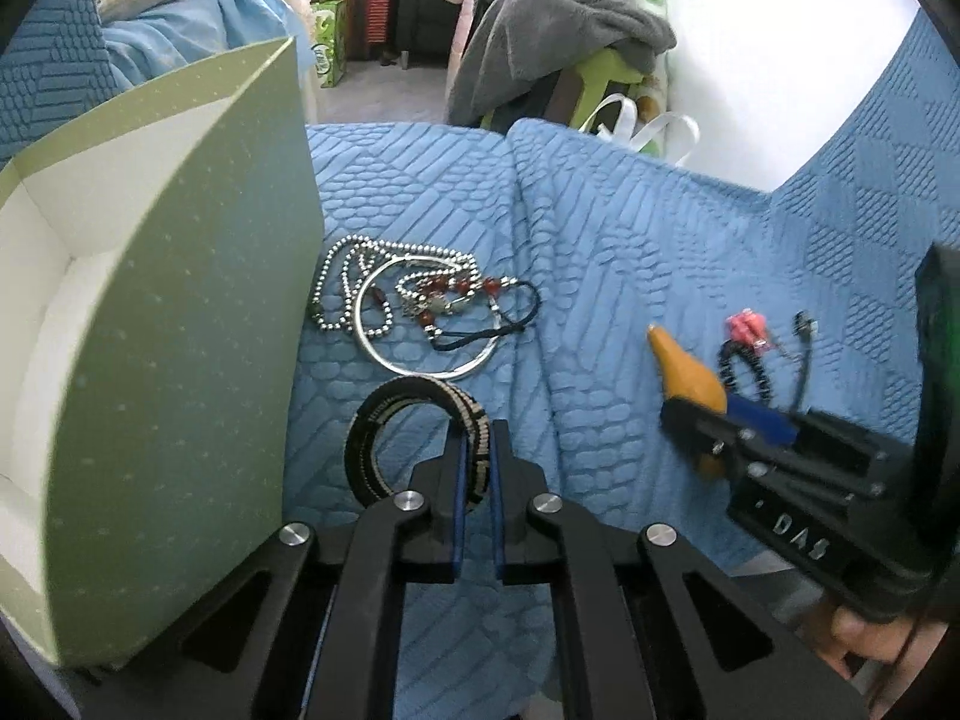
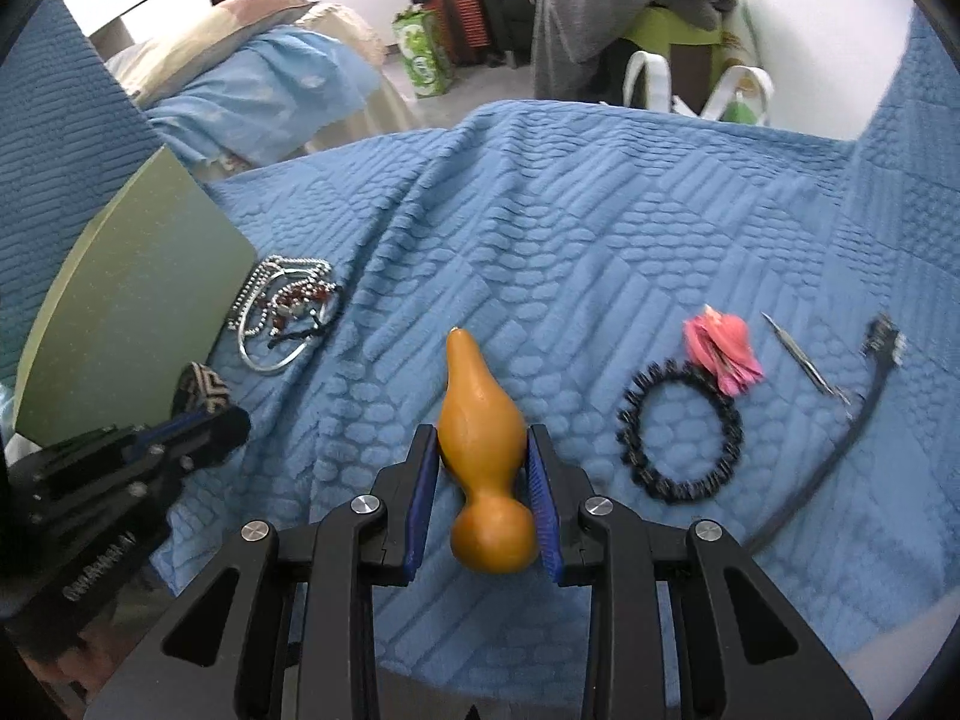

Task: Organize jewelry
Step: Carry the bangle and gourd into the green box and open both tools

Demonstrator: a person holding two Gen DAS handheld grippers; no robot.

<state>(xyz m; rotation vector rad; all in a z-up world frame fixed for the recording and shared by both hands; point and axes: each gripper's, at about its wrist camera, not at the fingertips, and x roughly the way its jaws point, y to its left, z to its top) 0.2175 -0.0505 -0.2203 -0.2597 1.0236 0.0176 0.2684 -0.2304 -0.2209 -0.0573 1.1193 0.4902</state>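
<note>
Two grasps are live, one per hand. Your left tongs (image 1: 474,468) are clenched on the woven black-and-cream bangle (image 1: 408,420), pinching its band edge-on so the loop hangs forward, free of the bedspread (image 1: 630,228). That hold probably suits a drop into the green box (image 1: 180,300), which stands open just to the left, white inside showing. Your right tongs (image 2: 483,480) are closed on the orange gourd pendant (image 2: 480,438), pads on its wider lower body, thin neck pointing away; gripping the fat part likely keeps it from slipping. Not yet sorted: the tangle of ball chain, silver hoop and red-bead cord (image 1: 420,306) lying right beside the box wall, and further right the black bead bracelet (image 2: 681,432) touching a pink flower piece (image 2: 723,351), near a thin metal pin (image 2: 804,360) and a black strap (image 2: 840,438).
</note>
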